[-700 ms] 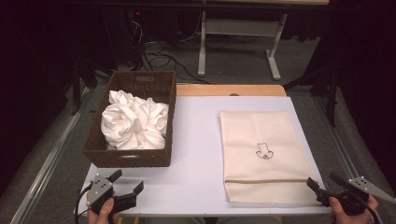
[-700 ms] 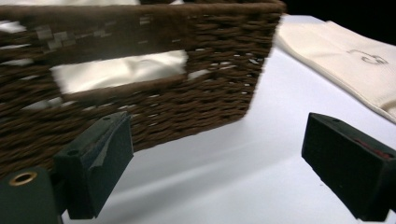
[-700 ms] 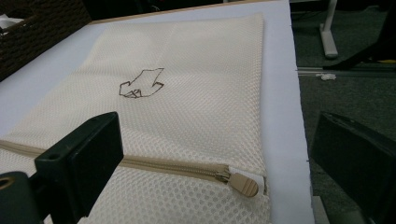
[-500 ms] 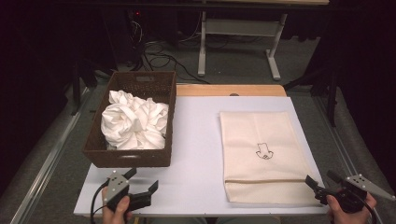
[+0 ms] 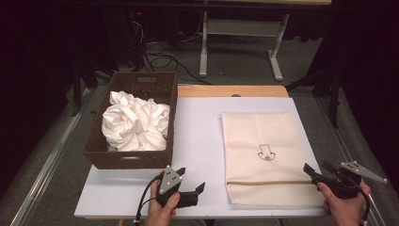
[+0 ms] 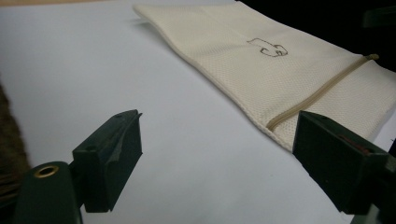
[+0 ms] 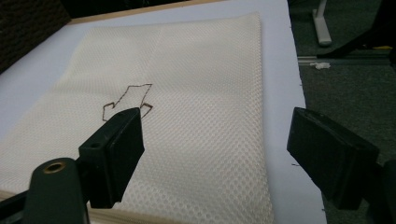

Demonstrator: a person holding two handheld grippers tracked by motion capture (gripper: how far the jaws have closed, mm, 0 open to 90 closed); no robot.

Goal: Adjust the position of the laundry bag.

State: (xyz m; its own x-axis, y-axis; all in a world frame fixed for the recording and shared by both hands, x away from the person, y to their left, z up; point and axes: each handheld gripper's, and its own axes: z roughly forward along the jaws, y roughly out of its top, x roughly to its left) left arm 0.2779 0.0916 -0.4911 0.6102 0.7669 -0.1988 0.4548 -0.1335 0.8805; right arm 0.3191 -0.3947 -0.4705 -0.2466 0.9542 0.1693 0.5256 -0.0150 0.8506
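A cream mesh laundry bag lies flat on the right half of the white tabletop, with a small outline drawing on it and a zipper across its near end. A brown wicker basket at the left holds crumpled white cloth. My left gripper is near the front edge between basket and bag, pointing right toward the bag, open and empty. My right gripper hovers at the bag's near right corner, open, with the mesh bag below its jaws.
A strip of wooden table edge shows behind the white top. Beyond it are a grey floor, cables and a white desk frame. Metal rails run along the floor on both sides.
My left gripper has moved right along the front edge, from the basket's corner toward the bag, and turned to point at it. The right gripper has barely shifted.
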